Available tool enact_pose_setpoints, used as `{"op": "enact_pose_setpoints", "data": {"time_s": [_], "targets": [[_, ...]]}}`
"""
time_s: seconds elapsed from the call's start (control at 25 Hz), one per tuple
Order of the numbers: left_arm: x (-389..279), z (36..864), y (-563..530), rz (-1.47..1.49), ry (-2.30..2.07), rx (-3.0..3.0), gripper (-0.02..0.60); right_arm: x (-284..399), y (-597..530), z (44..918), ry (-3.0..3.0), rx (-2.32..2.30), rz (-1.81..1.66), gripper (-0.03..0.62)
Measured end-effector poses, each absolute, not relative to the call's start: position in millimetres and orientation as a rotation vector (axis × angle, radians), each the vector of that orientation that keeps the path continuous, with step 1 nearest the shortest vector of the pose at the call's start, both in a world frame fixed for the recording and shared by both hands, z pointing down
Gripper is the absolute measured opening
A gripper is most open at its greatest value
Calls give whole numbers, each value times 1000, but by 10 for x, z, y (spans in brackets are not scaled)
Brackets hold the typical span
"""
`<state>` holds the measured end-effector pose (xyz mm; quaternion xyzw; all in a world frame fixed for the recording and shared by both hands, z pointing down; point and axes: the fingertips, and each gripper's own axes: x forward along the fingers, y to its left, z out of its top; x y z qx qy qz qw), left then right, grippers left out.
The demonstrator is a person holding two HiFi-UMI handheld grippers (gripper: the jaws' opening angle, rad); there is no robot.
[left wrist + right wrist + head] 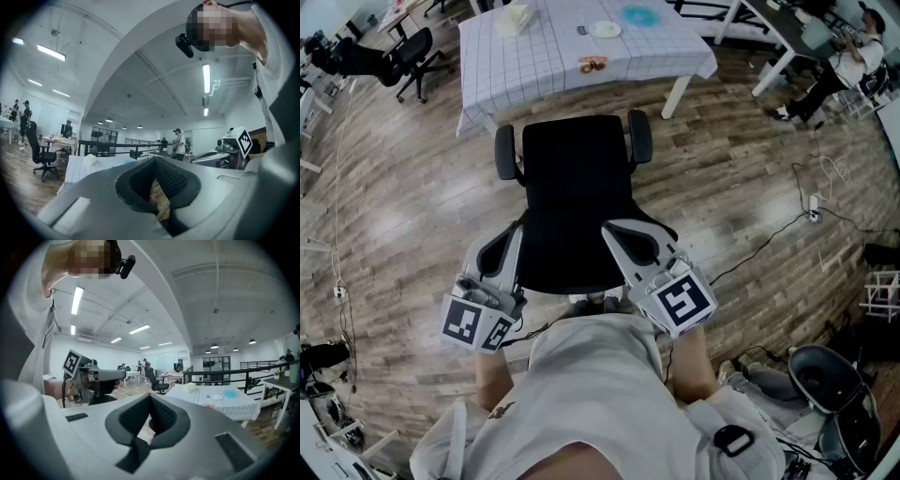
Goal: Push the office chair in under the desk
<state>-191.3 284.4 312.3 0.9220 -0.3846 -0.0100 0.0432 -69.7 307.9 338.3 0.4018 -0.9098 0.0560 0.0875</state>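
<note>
In the head view we see the black office chair on the wooden floor; its seat is turned toward the bench with the checked cloth, and its backrest is toward the person. The chair stands just short of the bench's near edge, not under it. The left gripper and the right gripper reach in on either side of the backrest; their tips seem to rest against it, though from above we cannot be sure they touch. A white plate and a blue item lie on the bench, well apart from the chair; a black cable trails over the floor at the right.

In the left gripper view the camera tilts up toward the ceiling; the left gripper has its jaws closed together with nothing held between them. Beyond them the bench shows at the left; the right gripper with its marker cube shows at the right.

In the right gripper view the right gripper likewise has its jaws closed on nothing; the left gripper shows at the left; the bench stands ahead at the right, with the white plate and the blue item on its cloth.
</note>
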Motion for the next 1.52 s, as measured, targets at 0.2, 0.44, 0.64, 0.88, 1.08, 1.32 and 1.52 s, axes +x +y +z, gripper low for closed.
{"op": "enact_pose_setpoints", "data": {"time_s": [0.2, 0.44, 0.64, 0.88, 1.08, 1.32, 1.52], "targets": [[-1906, 3118, 2830, -35, -1173, 2820, 2, -701, 3068, 3387, -2706, 1188, 160, 6], [-1920, 3090, 2831, -46, -1167, 2826, 2, -711, 3061, 3370, -2699, 1199, 162, 5], [-1956, 3048, 2883, -125, -1154, 2848, 3, -753, 3113, 3371, -2701, 1176, 111, 5], [-1909, 3128, 2950, 10, -1147, 2935, 49, -729, 3133, 3368, -2704, 1176, 91, 6], [-1955, 3156, 2986, 27, -1129, 2949, 74, -712, 3161, 3377, -2706, 1155, 73, 43], [-1981, 3176, 3051, 65, -1082, 2992, 115, -688, 3215, 3354, -2700, 1146, 57, 43], [-1951, 3216, 3159, 115, -998, 3037, 155, -670, 3279, 3352, -2701, 1129, 43, 43]]}}
